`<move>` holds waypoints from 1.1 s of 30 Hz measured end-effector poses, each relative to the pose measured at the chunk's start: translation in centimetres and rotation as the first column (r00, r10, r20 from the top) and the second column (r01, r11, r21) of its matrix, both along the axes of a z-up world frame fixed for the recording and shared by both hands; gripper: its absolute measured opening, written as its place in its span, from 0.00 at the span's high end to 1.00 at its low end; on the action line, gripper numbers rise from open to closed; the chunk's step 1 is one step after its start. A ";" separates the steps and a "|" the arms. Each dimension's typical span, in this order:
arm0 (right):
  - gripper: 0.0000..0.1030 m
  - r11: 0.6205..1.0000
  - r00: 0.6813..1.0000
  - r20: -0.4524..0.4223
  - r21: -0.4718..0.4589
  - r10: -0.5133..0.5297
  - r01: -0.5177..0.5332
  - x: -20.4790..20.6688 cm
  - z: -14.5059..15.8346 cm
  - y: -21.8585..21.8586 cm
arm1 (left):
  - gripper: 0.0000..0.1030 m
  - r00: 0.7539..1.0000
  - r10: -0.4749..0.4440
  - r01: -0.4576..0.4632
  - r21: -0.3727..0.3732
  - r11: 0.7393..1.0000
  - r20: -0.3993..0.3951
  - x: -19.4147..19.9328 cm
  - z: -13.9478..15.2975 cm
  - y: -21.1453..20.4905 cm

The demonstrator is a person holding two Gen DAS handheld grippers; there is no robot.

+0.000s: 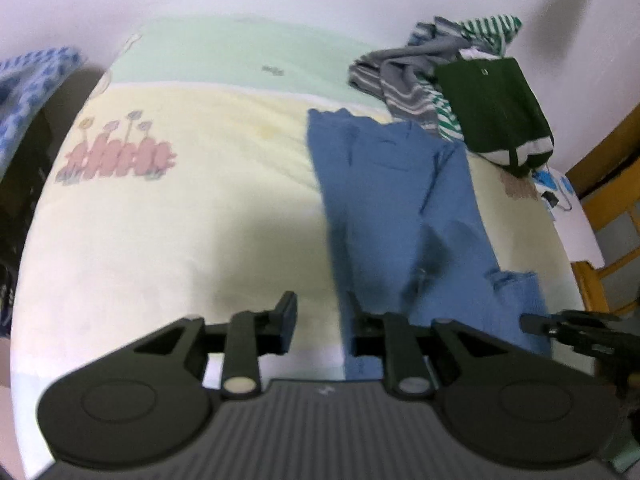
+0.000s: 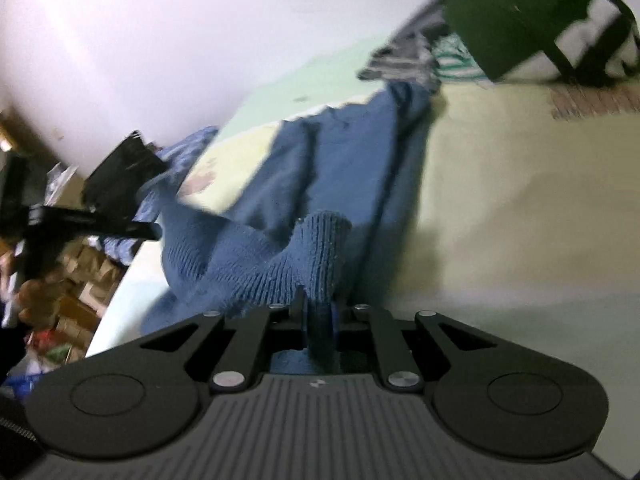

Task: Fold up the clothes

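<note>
A blue knit sweater [image 1: 400,200] lies lengthwise on the right half of the bed. My left gripper [image 1: 322,314] hovers open at the sweater's near left edge, its right finger over the blue fabric and pale sheet showing between the fingers. In the right wrist view my right gripper [image 2: 316,312] is shut on the ribbed hem of the sweater [image 2: 320,168], which bunches up just ahead of the jaws. The right gripper [image 1: 536,322] also shows at the left view's right edge, and the left gripper [image 2: 120,184] at the right view's left side.
A yellow and mint bed sheet [image 1: 200,220] with a pink flower print covers the bed against a white wall. A folded dark green garment [image 1: 492,112] and grey striped clothes [image 1: 400,76] are piled at the far right. A wooden frame [image 1: 612,184] stands to the right, and boxes and clutter [image 2: 60,300] lie beside the bed.
</note>
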State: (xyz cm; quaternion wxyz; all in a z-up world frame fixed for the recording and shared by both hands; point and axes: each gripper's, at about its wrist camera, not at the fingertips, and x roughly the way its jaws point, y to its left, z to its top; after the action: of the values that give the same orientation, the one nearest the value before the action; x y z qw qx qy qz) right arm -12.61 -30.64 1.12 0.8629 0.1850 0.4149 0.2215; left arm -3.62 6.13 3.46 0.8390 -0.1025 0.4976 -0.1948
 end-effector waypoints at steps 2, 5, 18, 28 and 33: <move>0.90 1.000 1.000 -0.002 0.003 -0.018 0.019 0.2 -0.4 0.3 | 0.83 1.000 -0.011 0.011 -0.017 1.000 0.003 -0.3 0.1 0.3; 0.89 1.000 1.000 0.005 -0.013 -0.016 0.016 0.6 -0.4 1.0 | 0.82 0.997 -0.075 0.076 -0.050 0.996 0.024 -1.2 0.2 -1.0; 0.83 0.996 0.997 0.025 -0.052 -0.070 0.071 -0.3 0.7 1.1 | 0.76 0.969 -0.247 0.246 0.027 0.969 0.030 -2.7 -2.7 -7.6; 0.89 0.990 0.987 0.120 -0.075 -0.108 0.117 -0.3 1.9 2.5 | 0.89 0.991 -0.133 0.131 0.091 0.987 0.014 -5.0 -2.4 -6.0; 0.90 0.979 0.980 0.118 -0.102 -0.163 0.175 0.3 0.9 2.7 | 0.76 0.995 -0.102 0.100 0.074 0.992 0.020 -2.1 -2.1 -6.0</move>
State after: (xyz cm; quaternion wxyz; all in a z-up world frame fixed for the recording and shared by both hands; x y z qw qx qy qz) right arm -12.30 -27.98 2.01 0.9091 0.1584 0.3616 0.1333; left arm -5.68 0.09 1.39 0.8370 -0.0441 0.4991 -0.2199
